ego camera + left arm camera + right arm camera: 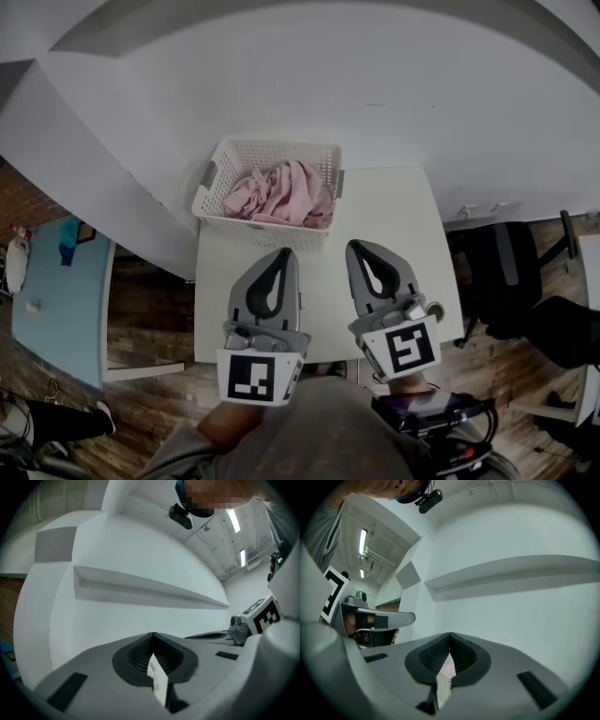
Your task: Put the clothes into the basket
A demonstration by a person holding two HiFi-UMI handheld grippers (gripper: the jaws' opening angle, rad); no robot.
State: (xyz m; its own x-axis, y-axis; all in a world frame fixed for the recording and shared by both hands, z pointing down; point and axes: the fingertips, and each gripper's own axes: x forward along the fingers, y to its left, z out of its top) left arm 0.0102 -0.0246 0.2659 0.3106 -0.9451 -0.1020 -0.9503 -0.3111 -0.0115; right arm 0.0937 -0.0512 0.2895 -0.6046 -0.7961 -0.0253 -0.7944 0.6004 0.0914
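**Lying in the basket, the clothes are faced by two shut, empty grippers**

Head view: the pink clothes (281,192) are seen bunched inside the white perforated basket (225,155), which is set on the far left part of the white table (398,216). The left gripper (284,253) and the right gripper (354,246) are held side by side just on the near side of the basket, with their tips pointed at its near wall. No readable writing is seen; only black-and-white square patterns are carried on the gripper cubes. Bare tabletop is left to the right of the basket, and a white wall rises beyond it. A black chair (497,272) is placed well to the right of the basket, past the table edge.

Left gripper view: the left gripper (153,634) is shown with its jaws pressed together and nothing clamped between them. The right gripper (190,637) is seen beside it.

Right gripper view: the right gripper (450,634) is likewise closed on nothing. Through the hollow behind the tips, a strip of the basket (442,688) wall and a little of the clothes (449,667) are glimpsed. The left gripper (412,617) is seen alongside.
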